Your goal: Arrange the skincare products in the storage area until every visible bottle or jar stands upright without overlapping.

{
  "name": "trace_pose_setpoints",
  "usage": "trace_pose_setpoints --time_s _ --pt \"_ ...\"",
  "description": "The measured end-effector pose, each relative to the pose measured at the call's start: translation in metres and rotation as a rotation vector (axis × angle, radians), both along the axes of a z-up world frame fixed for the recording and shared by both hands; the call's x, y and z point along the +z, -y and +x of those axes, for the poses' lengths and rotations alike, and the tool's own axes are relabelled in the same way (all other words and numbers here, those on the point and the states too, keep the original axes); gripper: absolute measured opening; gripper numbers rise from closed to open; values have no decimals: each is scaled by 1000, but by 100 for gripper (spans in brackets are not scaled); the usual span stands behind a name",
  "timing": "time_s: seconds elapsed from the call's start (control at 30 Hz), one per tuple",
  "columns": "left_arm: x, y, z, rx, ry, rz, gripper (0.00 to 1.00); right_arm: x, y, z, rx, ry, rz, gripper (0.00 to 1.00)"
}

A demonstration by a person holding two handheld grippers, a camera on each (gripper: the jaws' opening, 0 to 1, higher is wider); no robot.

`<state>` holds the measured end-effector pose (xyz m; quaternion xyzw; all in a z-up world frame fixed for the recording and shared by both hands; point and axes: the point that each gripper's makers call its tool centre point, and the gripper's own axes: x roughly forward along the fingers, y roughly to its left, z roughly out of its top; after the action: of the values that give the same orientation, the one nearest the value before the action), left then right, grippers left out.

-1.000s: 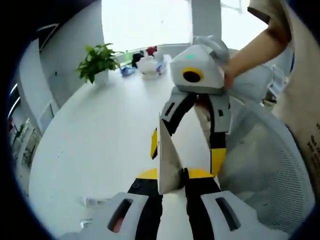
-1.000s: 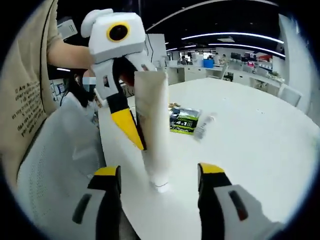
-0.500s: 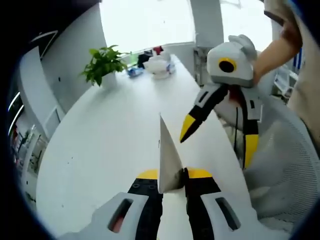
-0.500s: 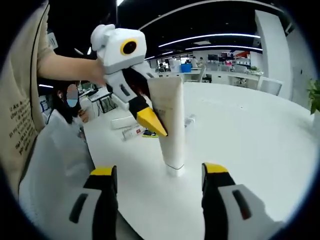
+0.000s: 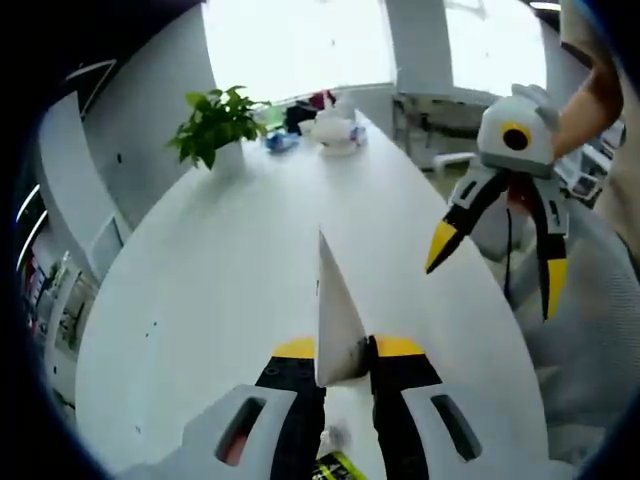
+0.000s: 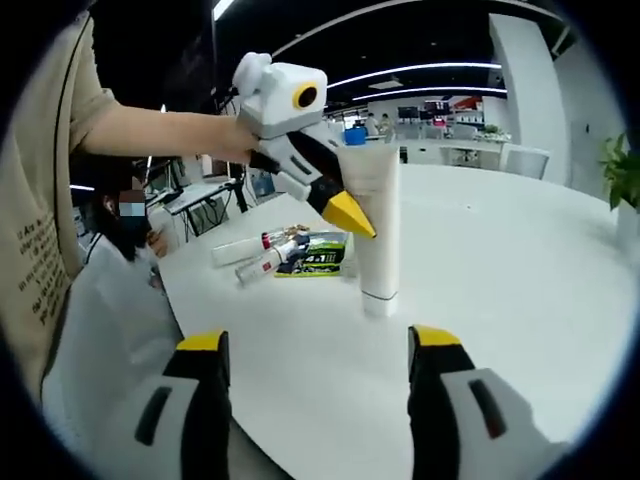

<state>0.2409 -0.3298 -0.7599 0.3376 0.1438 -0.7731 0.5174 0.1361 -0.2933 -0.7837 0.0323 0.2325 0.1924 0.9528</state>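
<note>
A white tube (image 6: 378,230) stands cap-down on the white table (image 6: 500,300). My left gripper (image 6: 352,212) reaches in from the left and is shut on the tube's upper part. In the left gripper view its jaws (image 5: 345,350) pinch the tube's flat crimped end (image 5: 335,300). My right gripper (image 6: 318,345) is open with nothing between its jaws, a short way in front of the tube. It shows again as the right gripper (image 5: 497,268), off the table's right edge. Two small tubes (image 6: 262,256) and a green sachet (image 6: 315,258) lie flat left of the standing tube.
A potted plant (image 5: 215,125) and a cluster of small items (image 5: 325,125) stand at the table's far end. A seated person (image 6: 125,215) and a mesh chair back (image 6: 90,340) are on the left. Desks line the room behind.
My right gripper has drawn back from the tube and stays open. The left gripper keeps its hold on the tube. The lying tubes and sachet now show closer beside the tube.
</note>
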Motion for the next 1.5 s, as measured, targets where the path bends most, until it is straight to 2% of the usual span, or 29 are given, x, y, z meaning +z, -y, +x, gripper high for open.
trace_pose_setpoints --time_s 0.33,0.63,0.8,0.97,1.07,1.2,1.33,1.5 --pt "-2 0 3 -6 -22 4 13 -1 -2 0 -10 -8 8 72" --pt "-1 -2 10 29 -81 1 14 2 2 2 -27 1 15 74" --pt "4 -6 10 59 -95 -8 23 3 2 1 -27 1 12 75" --pt "9 -15 8 97 -92 -13 38 8 0 2 -28 12 11 75" --pt "12 -24 6 132 -99 -11 45 17 0 5 -62 41 65 75" --pt "18 -37 0 153 -124 -12 48 23 2 5 -83 55 73 75" --pt "19 -51 -5 195 -145 -5 56 25 1 4 -85 60 60 74" --pt "22 -68 -10 252 -170 -6 58 30 -1 3 -95 65 64 74"
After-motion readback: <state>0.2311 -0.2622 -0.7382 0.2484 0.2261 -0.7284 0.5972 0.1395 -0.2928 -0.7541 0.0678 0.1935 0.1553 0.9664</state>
